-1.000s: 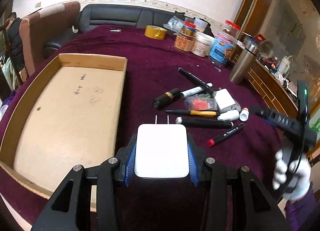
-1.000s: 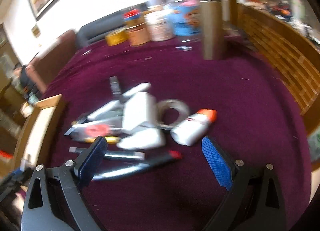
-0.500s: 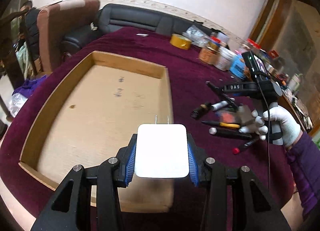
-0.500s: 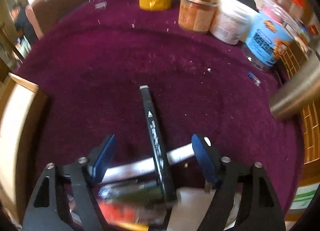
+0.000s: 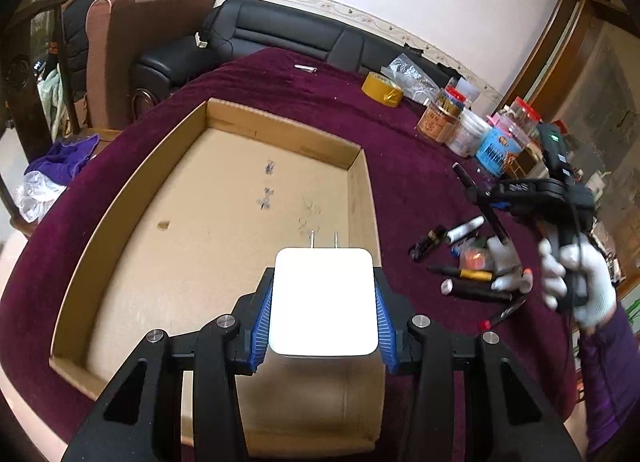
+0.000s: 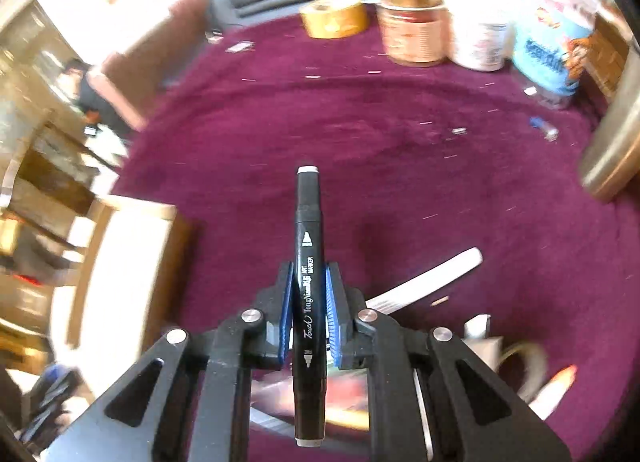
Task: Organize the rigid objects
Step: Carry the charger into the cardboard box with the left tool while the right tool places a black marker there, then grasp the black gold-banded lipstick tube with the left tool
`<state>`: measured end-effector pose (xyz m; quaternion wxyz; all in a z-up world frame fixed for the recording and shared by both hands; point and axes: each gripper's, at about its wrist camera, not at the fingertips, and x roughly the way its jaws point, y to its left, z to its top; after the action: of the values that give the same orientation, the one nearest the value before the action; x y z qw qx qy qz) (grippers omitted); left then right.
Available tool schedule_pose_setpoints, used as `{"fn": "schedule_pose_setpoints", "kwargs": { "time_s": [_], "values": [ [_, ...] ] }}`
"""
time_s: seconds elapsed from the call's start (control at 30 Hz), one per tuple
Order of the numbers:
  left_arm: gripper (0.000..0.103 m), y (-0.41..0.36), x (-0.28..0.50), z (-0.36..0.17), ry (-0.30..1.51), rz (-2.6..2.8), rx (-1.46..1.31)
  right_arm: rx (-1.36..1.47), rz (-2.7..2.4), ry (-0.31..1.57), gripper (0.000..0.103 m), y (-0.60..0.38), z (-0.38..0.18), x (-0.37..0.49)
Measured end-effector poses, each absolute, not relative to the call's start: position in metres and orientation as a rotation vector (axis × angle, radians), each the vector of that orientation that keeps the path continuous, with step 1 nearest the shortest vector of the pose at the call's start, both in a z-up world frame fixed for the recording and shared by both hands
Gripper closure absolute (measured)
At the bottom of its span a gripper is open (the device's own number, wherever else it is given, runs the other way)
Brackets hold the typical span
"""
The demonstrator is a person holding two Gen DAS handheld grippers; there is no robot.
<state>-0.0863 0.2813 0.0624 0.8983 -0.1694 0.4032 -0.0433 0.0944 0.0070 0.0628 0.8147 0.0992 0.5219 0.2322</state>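
My left gripper [image 5: 324,314] is shut on a white plug charger [image 5: 324,302], prongs forward, held over the near right part of a shallow cardboard box [image 5: 276,129]. My right gripper [image 6: 307,310] is shut on a black art marker [image 6: 307,254] and holds it above the purple tablecloth; the marker [image 5: 480,201] and that gripper [image 5: 532,191] also show at the right of the left wrist view. A pile of pens and small items [image 5: 468,274] lies on the cloth below it.
A white marker [image 6: 428,282] lies right of my right gripper. Jars and tubs [image 6: 444,25], a yellow tape roll [image 6: 334,15] and a steel flask [image 6: 616,137] stand at the far side. The box corner [image 6: 120,262] is at the left. A sofa [image 5: 288,37] lies beyond.
My right gripper has closed on the black marker and lifted it off the pile. My left gripper has carried the charger left, over the cardboard box.
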Motion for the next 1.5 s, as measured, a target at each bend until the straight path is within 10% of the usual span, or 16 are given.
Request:
{"fn": "schedule_pose_setpoints", "kwargs": {
  "time_s": [0.67, 1.5],
  "values": [
    [0.064, 0.308, 0.046, 0.021, 0.946, -0.02, -0.419, 0.321, 0.562, 1.217, 0.089, 0.145, 0.032, 0.088],
    [0.05, 0.303, 0.0, 0.013, 0.905, -0.035, -0.587, 0.081, 0.486, 1.19, 0.09, 0.127, 0.064, 0.062]
  ]
}}
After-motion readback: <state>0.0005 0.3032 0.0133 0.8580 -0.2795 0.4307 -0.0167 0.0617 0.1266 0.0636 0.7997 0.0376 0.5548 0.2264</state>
